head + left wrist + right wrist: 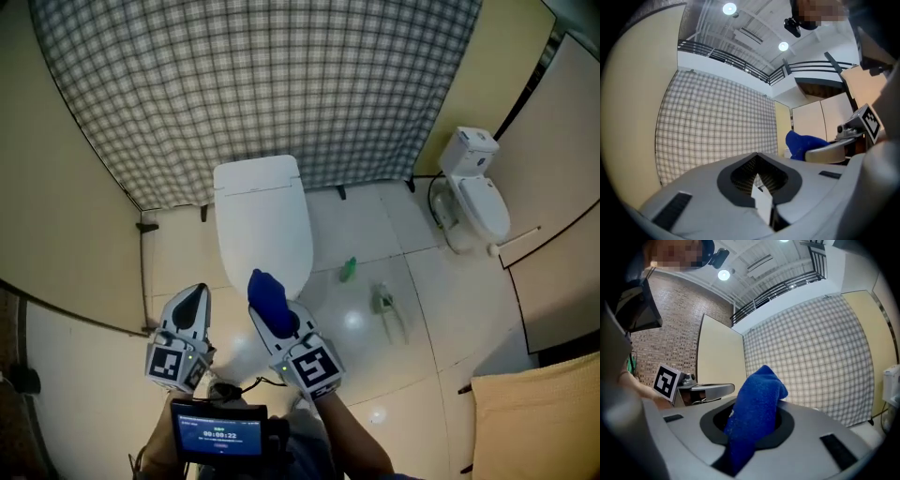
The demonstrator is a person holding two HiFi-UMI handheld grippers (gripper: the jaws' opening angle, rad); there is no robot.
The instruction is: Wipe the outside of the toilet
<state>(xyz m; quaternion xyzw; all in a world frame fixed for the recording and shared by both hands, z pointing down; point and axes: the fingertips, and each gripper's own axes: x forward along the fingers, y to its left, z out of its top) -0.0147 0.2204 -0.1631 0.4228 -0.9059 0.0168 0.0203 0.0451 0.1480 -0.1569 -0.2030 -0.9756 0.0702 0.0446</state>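
Note:
The white toilet point(262, 220) stands lid-down against the checked wall, straight ahead of me. My right gripper point(270, 298) hovers over the toilet's front end, shut on a blue cloth point(265, 292) that sticks up out of the jaws. The right gripper view shows the cloth point(757, 399) bunched between the jaws of that gripper point(752, 427). My left gripper point(192, 305) is held left of the toilet's front, jaws together with nothing in them. In the left gripper view its tips point(761, 187) point at the checked wall, with the cloth point(801, 143) off to the right.
A second, smaller toilet point(476, 199) stands at the right by a partition. On the tiled floor lie a green object point(348, 270) and a small tool point(384, 305). A tan cloth-like bulk point(539, 417) fills the bottom right. A small screen point(220, 433) sits below the grippers.

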